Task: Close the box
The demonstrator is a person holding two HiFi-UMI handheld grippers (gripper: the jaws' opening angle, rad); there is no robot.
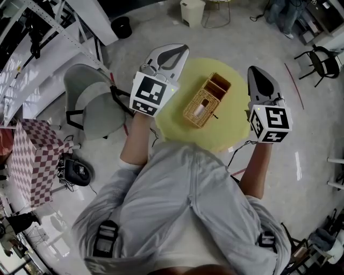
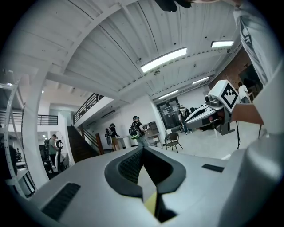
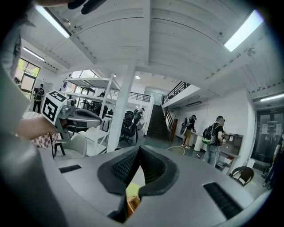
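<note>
The left gripper (image 1: 179,51) and right gripper (image 1: 256,71) are held over opposite edges of a round yellow table (image 1: 177,117). Each has its jaws pressed together on nothing. Between them, mid-table, sits the wicker box (image 1: 206,100), its top open. A grey chair (image 1: 94,105) stands left on the pale glossy floor (image 1: 312,139), and a white bin (image 1: 192,11) is farther off.

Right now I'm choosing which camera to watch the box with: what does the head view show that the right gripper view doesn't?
Only the head view: the whole open wicker box and the full round top of the yellow table. Only the right gripper view: the ceiling, a staircase, people with backpacks. Both: the left gripper, plus a sliver of box and table below the right gripper's shut jaws.
</note>
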